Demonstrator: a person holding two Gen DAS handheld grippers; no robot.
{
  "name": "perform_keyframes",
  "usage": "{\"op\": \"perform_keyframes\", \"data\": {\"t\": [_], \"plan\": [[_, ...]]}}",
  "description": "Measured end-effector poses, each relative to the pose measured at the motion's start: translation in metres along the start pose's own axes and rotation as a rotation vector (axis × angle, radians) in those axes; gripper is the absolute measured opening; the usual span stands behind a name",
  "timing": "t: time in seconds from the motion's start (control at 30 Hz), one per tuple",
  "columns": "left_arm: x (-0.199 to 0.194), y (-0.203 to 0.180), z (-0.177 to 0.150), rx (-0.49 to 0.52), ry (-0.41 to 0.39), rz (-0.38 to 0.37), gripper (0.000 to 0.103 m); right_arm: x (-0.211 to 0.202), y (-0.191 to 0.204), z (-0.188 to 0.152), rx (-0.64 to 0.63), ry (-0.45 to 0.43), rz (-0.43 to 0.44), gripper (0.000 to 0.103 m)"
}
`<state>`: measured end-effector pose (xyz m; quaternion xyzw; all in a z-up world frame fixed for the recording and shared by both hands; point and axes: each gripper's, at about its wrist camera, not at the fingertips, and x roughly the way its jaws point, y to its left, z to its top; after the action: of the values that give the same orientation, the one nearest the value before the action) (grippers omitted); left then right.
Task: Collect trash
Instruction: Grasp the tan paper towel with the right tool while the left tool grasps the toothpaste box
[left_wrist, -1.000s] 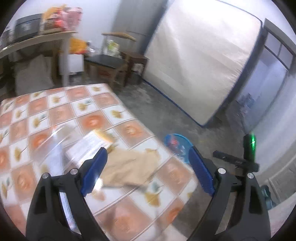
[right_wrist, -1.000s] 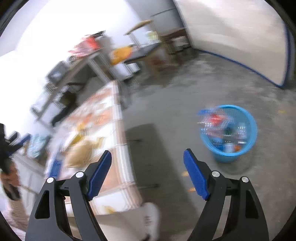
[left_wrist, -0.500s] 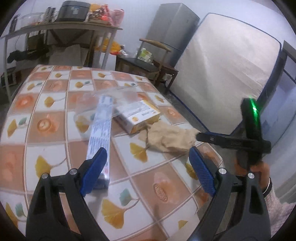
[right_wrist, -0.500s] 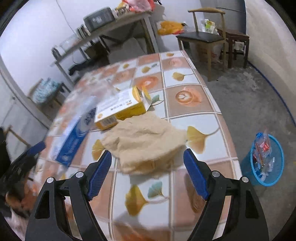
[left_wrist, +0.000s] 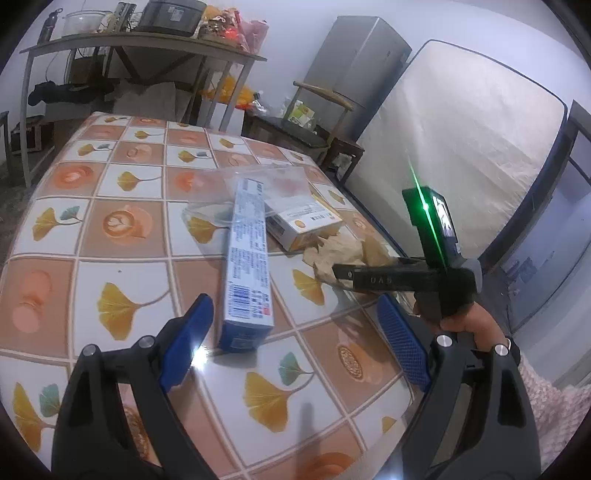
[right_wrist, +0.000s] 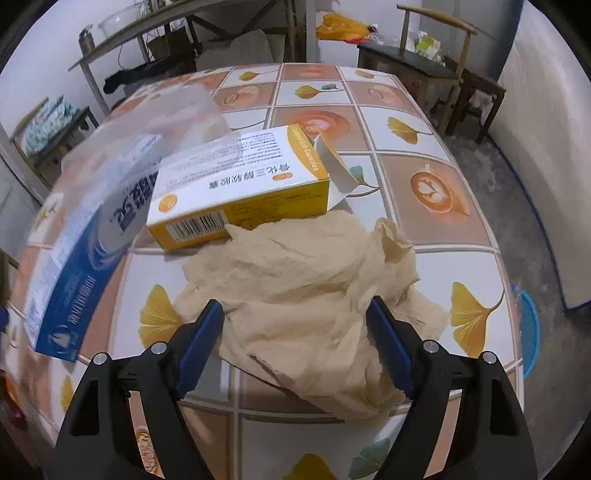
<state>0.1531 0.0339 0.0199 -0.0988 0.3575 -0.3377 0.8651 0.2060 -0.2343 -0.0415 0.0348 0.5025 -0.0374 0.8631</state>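
Between the spread blue pads of the right gripper (right_wrist: 295, 339), whose jaws stand wide apart and grip nothing, lies a crumpled beige paper (right_wrist: 314, 280) on the table (right_wrist: 436, 192). The pads sit on either side of the paper's near part; whether they touch it cannot be told. Just beyond the paper, a yellow-and-white medicine box (right_wrist: 236, 184) lies flat, its end flap open toward the right; the paper's far edge overlaps the box's near side. To the left of the box, a long blue-and-white carton (right_wrist: 85, 251) lies lengthwise, partly under a clear plastic bag (right_wrist: 162, 122). At the far right, past the table edge, a blue basket (right_wrist: 530, 332) stands on the floor.

The left gripper (left_wrist: 295, 343) is likewise open and empty. The near end of the long blue-and-white carton (left_wrist: 247, 266) lies between and just ahead of its pads. Beyond it are the medicine box (left_wrist: 306, 225) and the crumpled paper (left_wrist: 343, 254). To the right, a hand (left_wrist: 469, 321) holds the right gripper's handle.
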Motion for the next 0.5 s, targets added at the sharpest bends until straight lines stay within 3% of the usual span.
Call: {"op": "perform_keyframes", "data": {"t": [0.2, 0.27, 0.5], "plan": [[-0.002, 0.010, 0.002, -0.019, -0.009, 0.000, 0.086, -0.004, -0.001, -0.005, -0.009, -0.012, -0.001, 0.074], [-0.002, 0.013, 0.002, -0.029, -0.009, 0.000, 0.086, -0.004, -0.002, -0.005, -0.003, -0.015, -0.004, 0.067], [0.003, 0.018, 0.002, -0.038, 0.000, 0.008, 0.086, -0.011, -0.014, -0.008, 0.031, -0.021, -0.006, 0.031]]}}
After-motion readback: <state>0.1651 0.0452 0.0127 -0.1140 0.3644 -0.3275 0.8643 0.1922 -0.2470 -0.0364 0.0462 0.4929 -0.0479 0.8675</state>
